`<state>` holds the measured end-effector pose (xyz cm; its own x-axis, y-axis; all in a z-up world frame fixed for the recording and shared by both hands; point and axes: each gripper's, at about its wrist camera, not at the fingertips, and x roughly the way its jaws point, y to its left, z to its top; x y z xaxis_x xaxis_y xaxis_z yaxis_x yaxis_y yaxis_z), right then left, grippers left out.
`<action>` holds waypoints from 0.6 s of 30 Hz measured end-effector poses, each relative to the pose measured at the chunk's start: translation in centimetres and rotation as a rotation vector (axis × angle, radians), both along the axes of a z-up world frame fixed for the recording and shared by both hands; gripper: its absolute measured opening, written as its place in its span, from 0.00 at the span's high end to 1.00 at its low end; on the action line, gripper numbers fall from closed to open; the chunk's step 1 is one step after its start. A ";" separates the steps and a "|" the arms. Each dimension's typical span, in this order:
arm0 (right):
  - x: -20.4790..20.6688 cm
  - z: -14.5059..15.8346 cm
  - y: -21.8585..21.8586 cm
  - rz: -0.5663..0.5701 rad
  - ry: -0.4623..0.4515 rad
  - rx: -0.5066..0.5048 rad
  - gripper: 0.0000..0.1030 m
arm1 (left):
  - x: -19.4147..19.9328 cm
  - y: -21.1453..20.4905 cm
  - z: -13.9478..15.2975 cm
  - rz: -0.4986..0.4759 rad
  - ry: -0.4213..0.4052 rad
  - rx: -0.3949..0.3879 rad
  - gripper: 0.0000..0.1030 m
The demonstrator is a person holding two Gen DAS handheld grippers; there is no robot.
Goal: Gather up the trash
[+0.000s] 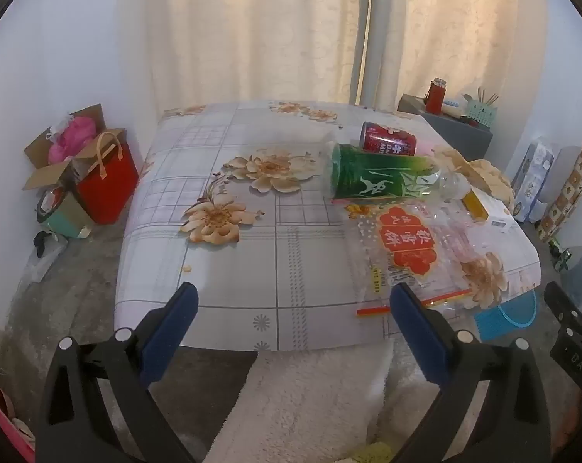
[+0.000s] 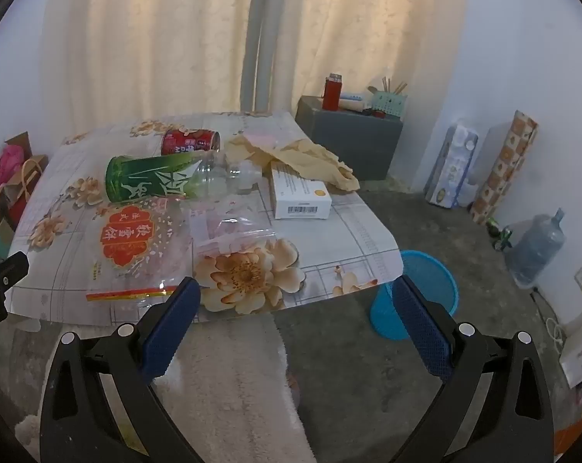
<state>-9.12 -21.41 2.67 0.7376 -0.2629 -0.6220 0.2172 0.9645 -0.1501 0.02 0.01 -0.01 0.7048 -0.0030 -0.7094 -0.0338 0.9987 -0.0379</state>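
While both stand wide open and empty, we hold the left hand-held gripper point(image 1: 293, 303) and right hand-held gripper point(image 2: 296, 297) over the counter's point(image 1: 229, 254) near edge. A bottle point(image 1: 383, 175) lies beside a can point(image 1: 389, 141) toward its far right corner.

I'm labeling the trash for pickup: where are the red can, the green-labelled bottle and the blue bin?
red can point(image 2: 190, 141), right wrist view, on its side wall.
green-labelled bottle point(image 2: 152, 182), right wrist view, on the green label.
blue bin point(image 2: 437, 270), right wrist view, on its rim.
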 end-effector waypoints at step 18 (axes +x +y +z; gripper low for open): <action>-0.1 0.1 0.1 -0.001 0.005 0.000 0.08 | -0.4 -0.4 -0.5 -0.007 0.002 -0.005 0.05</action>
<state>-9.21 -21.31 2.73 0.7341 -0.2636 -0.6258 0.2172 0.9643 -0.1514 -0.35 -0.42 -0.47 0.7035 -0.0119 -0.7106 -0.0269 0.9987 -0.0433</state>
